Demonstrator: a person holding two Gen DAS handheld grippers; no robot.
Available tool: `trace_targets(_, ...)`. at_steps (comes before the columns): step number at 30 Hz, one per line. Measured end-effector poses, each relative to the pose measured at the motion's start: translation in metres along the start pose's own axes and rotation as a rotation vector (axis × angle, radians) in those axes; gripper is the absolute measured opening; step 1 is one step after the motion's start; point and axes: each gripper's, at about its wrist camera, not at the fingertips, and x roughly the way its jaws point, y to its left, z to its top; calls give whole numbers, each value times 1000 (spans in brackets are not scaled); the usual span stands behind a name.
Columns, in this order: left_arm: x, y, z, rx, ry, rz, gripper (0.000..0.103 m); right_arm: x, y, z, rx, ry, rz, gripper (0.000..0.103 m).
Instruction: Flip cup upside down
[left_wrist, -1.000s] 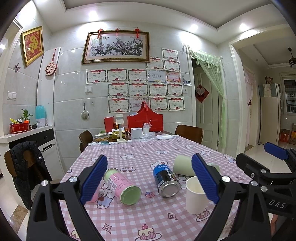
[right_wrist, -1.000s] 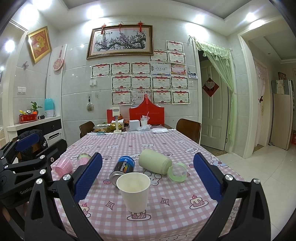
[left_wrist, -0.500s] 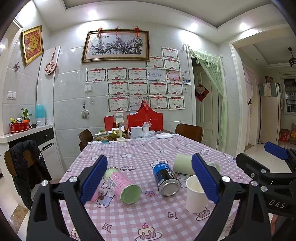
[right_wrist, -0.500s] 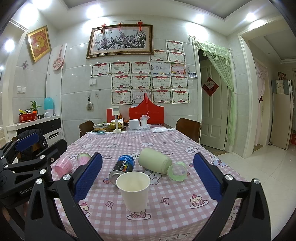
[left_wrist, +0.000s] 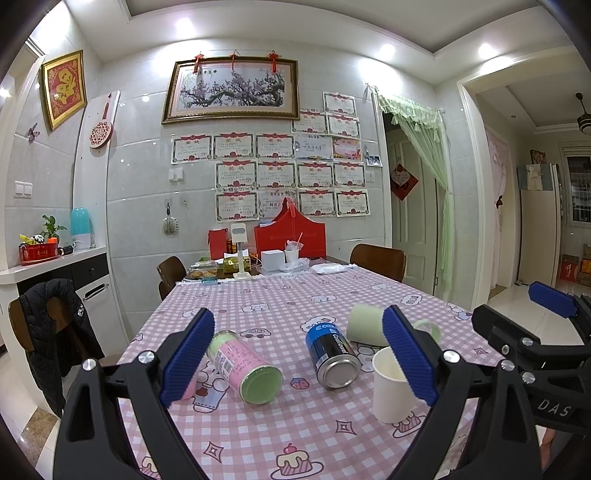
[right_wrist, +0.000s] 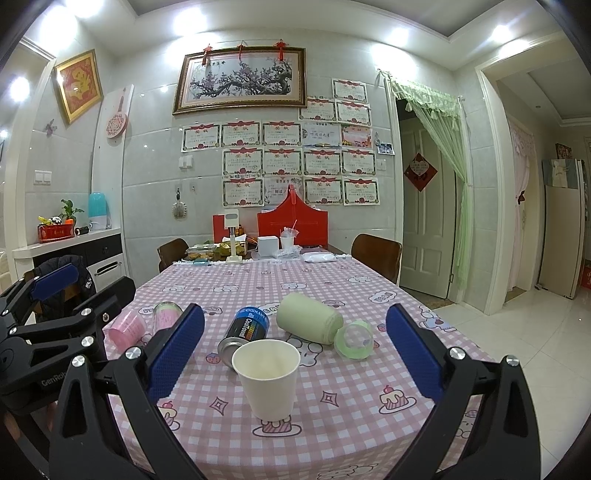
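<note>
A white paper cup (right_wrist: 266, 378) stands upright, mouth up, near the front edge of the pink checked table (right_wrist: 354, 402). In the left wrist view the cup (left_wrist: 389, 387) is partly behind my left gripper's right finger. My right gripper (right_wrist: 295, 354) is open and empty, with the cup between its blue pads and slightly ahead. My left gripper (left_wrist: 295, 354) is open and empty, to the left of the cup, over a pink lying can (left_wrist: 243, 365).
A blue can (right_wrist: 243, 330), a pale green bottle (right_wrist: 308, 323) with its clear cap (right_wrist: 354, 339), and a pink cup (right_wrist: 127, 328) lie on their sides on the table. Boxes and clutter stand at the far end (right_wrist: 273, 243). Chairs stand at the far corners.
</note>
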Motion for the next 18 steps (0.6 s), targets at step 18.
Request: trace_targets(18, 2, -4, -5, 17, 8, 13, 91, 4, -3, -5, 0, 17, -4, 95)
